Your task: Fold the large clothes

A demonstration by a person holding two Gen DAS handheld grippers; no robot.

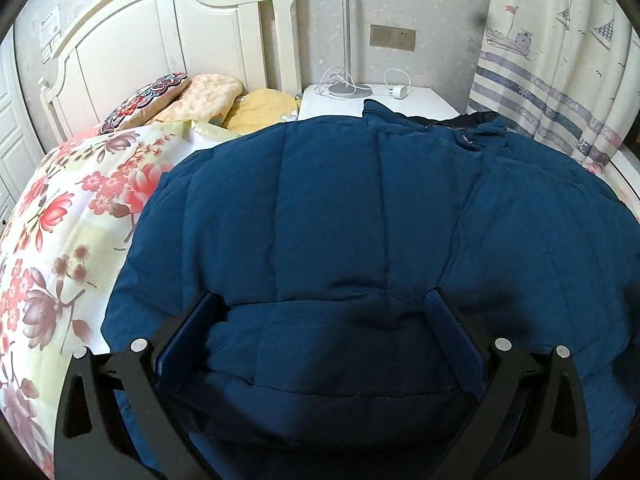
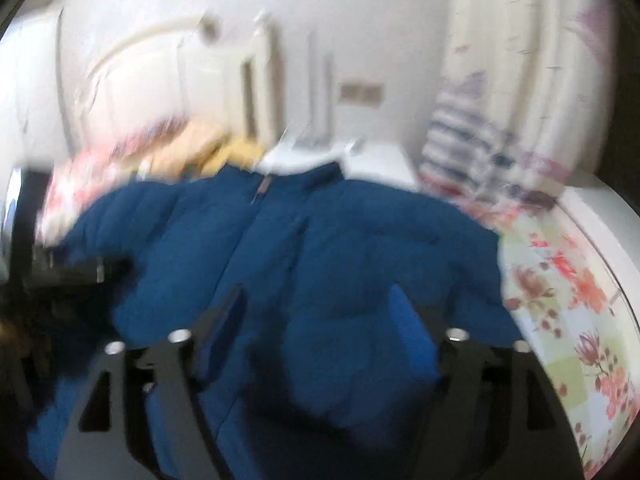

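A blue padded jacket (image 1: 360, 208) lies spread on the floral bedsheet (image 1: 60, 220), its collar toward 12 o'clock, near the white nightstand (image 1: 420, 100). The left gripper (image 1: 324, 312) stands released, wide over the jacket's hem. The right gripper (image 2: 316, 304), in a blurred view, is also spread wide above the jacket, grasping nothing.

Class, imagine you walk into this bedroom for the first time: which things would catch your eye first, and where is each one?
The big blue padded jacket dominates, spread across the bed with its collar toward the white nightstand. Under it, to the left, lies the bright floral quilt, with patterned pillows against the cream headboard. Both tools, left and right, stand open right at the jacket's near edge.
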